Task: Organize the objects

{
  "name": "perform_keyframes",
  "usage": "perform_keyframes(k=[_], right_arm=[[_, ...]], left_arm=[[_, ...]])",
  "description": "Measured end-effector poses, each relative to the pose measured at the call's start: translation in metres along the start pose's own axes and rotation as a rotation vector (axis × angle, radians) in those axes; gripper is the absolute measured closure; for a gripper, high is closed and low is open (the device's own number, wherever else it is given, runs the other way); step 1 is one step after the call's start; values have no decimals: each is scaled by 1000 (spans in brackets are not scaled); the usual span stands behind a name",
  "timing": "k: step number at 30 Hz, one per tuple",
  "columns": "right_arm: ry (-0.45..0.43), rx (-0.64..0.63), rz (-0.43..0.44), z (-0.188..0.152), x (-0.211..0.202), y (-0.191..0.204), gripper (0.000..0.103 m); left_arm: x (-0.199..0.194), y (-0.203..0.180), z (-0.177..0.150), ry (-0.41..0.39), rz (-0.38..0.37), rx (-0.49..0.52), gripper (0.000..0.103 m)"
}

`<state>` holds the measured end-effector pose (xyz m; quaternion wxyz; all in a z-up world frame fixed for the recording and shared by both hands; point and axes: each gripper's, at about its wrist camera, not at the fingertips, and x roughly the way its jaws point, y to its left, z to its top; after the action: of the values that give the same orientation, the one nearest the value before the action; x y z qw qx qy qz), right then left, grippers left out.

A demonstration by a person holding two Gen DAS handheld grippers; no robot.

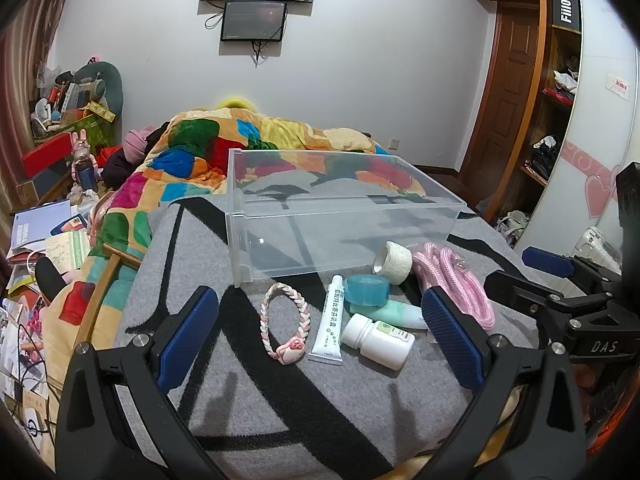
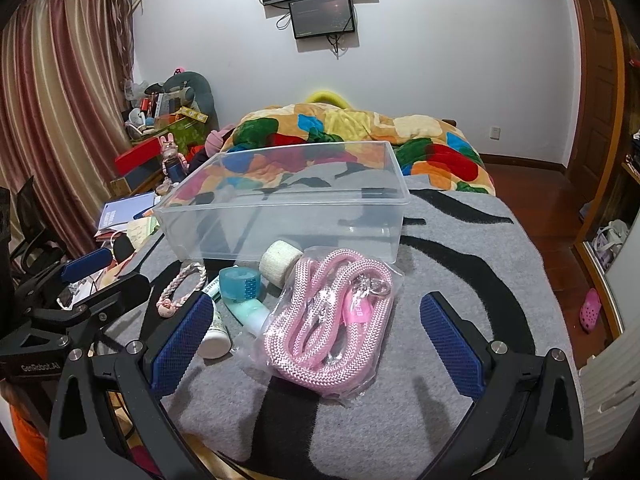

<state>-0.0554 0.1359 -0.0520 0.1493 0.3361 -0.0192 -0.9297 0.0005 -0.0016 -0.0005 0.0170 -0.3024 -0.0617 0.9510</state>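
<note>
The clear plastic bin [image 1: 340,216] sits empty on the grey-and-black blanket [image 1: 280,412] of the bed, toward its middle and just behind a cluster of small things, which reads as the container they are meant to go into. That cluster lies along the near edge of the bed, within easy reach of both tools. Counted: 1 braided pink-and-white bracelet [image 1: 282,320] at the left, 1 white ointment tube [image 1: 330,326] beside it, 1 white pill bottle [image 1: 378,340] on its side, 1 roll of blue tape [image 1: 366,289] resting on 1 mint-green bottle [image 1: 394,312], 1 roll of white bandage [image 1: 394,262] nearest the bin's front wall, and 1 pink rope [image 2: 332,320] sealed in a clear bag at the right; 7 loose items and 1 bin. The left gripper [image 1: 320,332] hangs low over the bracelet, tube and pill bottle with its 2 blue fingers [image 1: 188,336] spread wide and holding nothing. The right gripper [image 2: 316,344] is likewise wide and empty, its fingers framing the bagged rope, probably the first pick. The bag looks slippery and floppy, so a grasp across the rope bundle would likely hold better than one on loose film.
</note>
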Motion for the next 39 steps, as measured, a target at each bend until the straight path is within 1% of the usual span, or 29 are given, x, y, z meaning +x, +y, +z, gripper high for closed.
perform_keyframes(k=[13, 15, 39], right_arm=[[0, 0, 0, 0, 0, 0, 0], [1, 1, 0, 0, 0, 0, 0], [14, 8, 7, -5, 2, 3, 0]], left_arm=[[0, 0, 0, 0, 1, 0, 0], [0, 0, 0, 3, -14, 10, 0], [0, -3, -1, 9, -22, 17, 0]])
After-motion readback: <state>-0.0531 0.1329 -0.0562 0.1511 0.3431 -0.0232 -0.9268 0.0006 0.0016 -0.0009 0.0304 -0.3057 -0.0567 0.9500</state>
